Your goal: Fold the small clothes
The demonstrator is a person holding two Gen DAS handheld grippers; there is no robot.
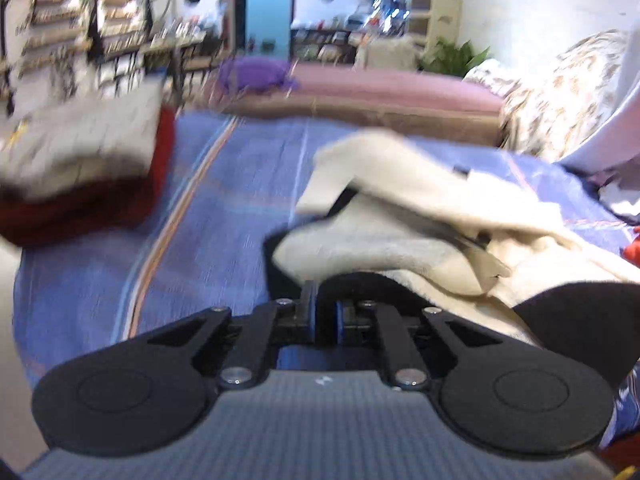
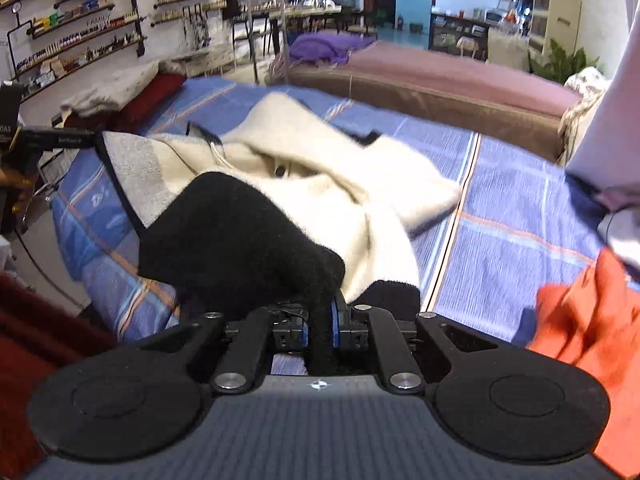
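A cream knitted garment with black trim lies bunched and partly lifted over a blue striped bedsheet. My left gripper is shut on a cream edge of it, and the cloth drapes off to the right. In the right wrist view the same cream garment spreads ahead. My right gripper is shut on its black knitted part, which hangs thick between the fingers. The garment's grey-lined corner is stretched to the far left, where a black gripper body meets it.
An orange cloth lies on the bedsheet at the right. A pile of white and dark red cloths sits at the left. Behind stand a pink mattress, a purple cloth and a floral cushion. A person's pale sleeve hangs at the right.
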